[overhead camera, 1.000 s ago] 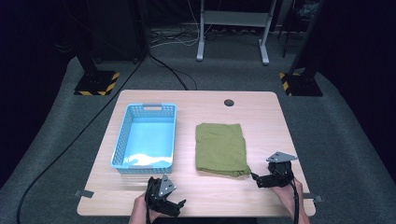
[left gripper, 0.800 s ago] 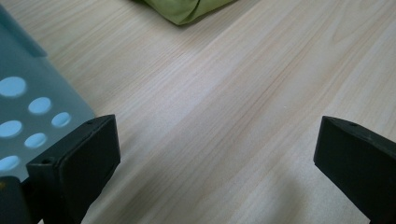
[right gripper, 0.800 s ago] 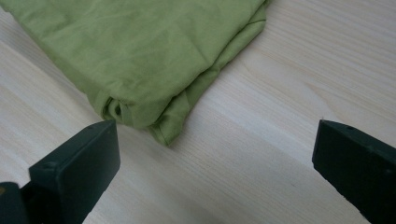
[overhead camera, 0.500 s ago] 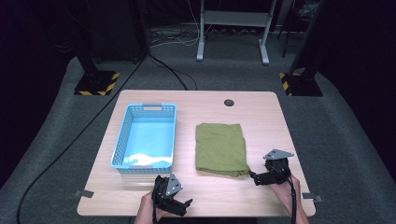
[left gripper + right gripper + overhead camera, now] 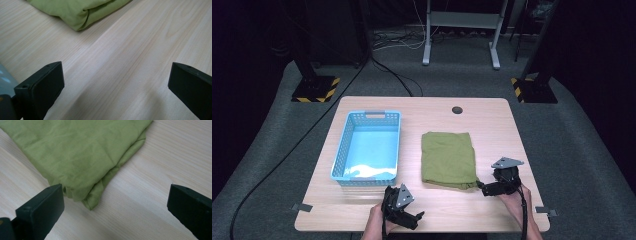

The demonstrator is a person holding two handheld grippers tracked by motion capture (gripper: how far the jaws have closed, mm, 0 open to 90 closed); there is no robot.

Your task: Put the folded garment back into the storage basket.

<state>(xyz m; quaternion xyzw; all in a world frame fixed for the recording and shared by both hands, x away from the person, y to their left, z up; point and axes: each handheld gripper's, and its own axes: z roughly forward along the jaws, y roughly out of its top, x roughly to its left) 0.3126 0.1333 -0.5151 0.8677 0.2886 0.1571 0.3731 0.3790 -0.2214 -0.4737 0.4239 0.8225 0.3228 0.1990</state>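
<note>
A folded green cloth (image 5: 449, 158) lies flat on the wooden table (image 5: 492, 125), right of a light blue basket (image 5: 368, 144). My right gripper (image 5: 484, 189) sits at the cloth's near right corner, open, and the cloth's corner (image 5: 93, 204) lies just ahead between its jaws without being pinched. My left gripper (image 5: 417, 217) rests near the table's front edge, open over bare wood. In the left gripper view the cloth (image 5: 75, 12) lies farther off, beyond the jaws.
A dark round cable hole (image 5: 457, 110) sits at the table's far edge. Hazard-striped stand bases (image 5: 314, 88) rest on the grey floor, with a black cable (image 5: 287, 155) trailing left of the table. The basket holds something pale at its near end (image 5: 367, 172).
My right gripper has moved left and forward toward the cloth's near right corner. The left gripper has shifted slightly.
</note>
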